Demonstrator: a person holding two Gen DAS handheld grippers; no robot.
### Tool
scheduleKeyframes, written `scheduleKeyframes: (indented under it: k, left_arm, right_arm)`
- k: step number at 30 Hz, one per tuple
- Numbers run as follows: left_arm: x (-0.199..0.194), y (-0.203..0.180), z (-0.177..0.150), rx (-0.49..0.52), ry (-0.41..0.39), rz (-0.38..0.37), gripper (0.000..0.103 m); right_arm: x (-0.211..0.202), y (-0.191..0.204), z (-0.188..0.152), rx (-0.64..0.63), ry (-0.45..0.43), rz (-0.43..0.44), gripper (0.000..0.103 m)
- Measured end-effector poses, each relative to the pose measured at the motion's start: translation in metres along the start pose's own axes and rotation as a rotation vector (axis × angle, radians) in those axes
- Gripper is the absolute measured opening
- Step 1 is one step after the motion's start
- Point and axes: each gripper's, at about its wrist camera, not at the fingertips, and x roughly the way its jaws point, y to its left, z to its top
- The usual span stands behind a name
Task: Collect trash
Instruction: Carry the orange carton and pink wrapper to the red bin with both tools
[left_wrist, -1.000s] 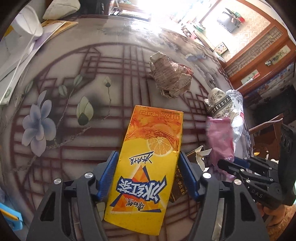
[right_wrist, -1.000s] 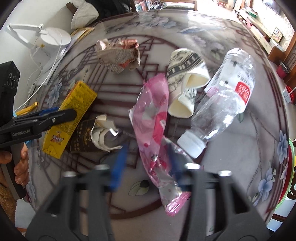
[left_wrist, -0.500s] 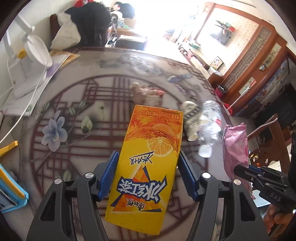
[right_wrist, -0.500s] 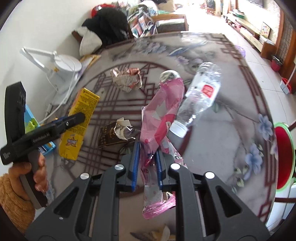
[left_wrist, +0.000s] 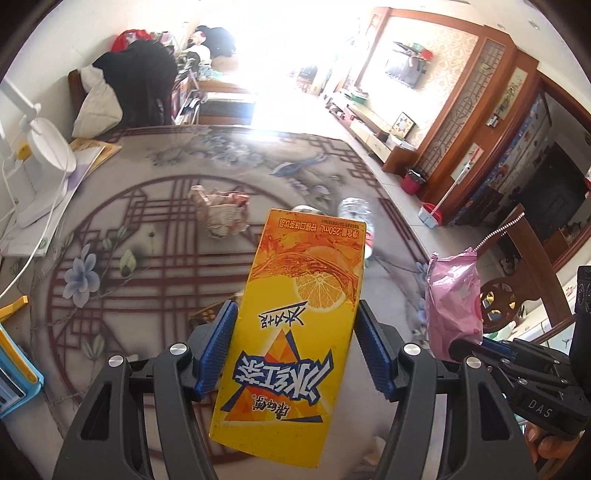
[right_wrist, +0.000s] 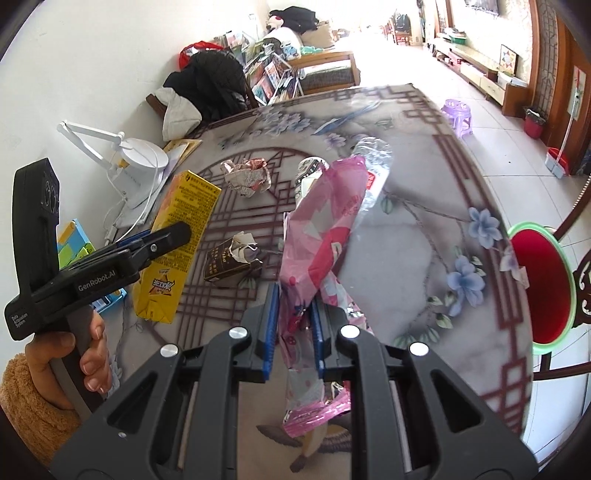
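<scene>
My left gripper pinches the yellow drink carton across its narrow width, both blue pads flat on its sides, the carton's long axis running straight out along the fingers and clear of the surface. My right gripper is pressed together on the pink plastic wrapper, which stands up limp from the pads and flops forward, its lower tail hanging out behind them. Both loads are already lifted, so what matters for the coming move is where they go, and I see no bag or bin that I can be sure of; the red, green-rimmed round thing past the right edge of the surface may be a chair seat or a container, I cannot tell. Left behind, ahead of both grippers, lie the crumpled newspaper ball, the torn dark box nearest my right gripper, and, largely hidden behind the wrapper, a paper cup and a clear plastic bottle.
</scene>
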Motion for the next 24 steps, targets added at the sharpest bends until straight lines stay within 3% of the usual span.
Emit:
scheduleKeyframes:
  k: [10,24]
  left_arm:
    - [-0.009,-0.056,-0.007,0.078,-0.016,0.017,0.061]
    - [0.004,-0.127,-0.008,0.163,-0.017,-0.035,0.061]
  right_arm:
    - [-0.024,-0.035,-0.015,0.051,-0.026,-0.011,0.017]
    - [-0.053,-0.09,-0.028,0.112,-0.052,-0.046,0.017]
